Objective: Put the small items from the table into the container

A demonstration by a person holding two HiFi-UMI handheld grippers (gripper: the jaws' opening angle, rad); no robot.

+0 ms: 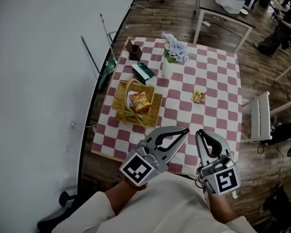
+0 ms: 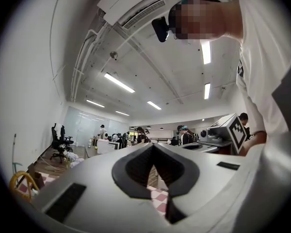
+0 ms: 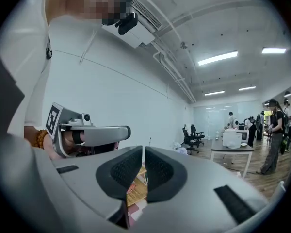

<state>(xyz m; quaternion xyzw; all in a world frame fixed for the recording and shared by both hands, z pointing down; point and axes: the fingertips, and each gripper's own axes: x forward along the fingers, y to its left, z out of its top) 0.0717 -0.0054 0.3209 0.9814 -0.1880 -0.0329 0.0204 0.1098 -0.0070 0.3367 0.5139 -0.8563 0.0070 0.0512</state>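
A woven basket (image 1: 120, 97) sits on the left half of the pink checked table (image 1: 218, 76), with an orange snack packet (image 1: 140, 102) and a green item inside it. One small orange packet (image 1: 199, 97) lies alone on the cloth to the right. Both grippers hang level over the table's near edge, close to the person's body. My left gripper (image 1: 185, 130) (image 2: 153, 145) is shut and empty. Beside it, my right gripper (image 1: 199, 132) (image 3: 142, 149) has its jaws drawn together to a thin slit with nothing in them. A piece of the basket (image 3: 136, 188) shows below the right jaws.
A white vase of pale flowers (image 1: 172, 57), a green box (image 1: 143, 73) and a brown box (image 1: 133, 50) stand at the far side of the table. A white chair (image 1: 261, 115) is on the right and a white wall on the left. People and desks fill the room beyond.
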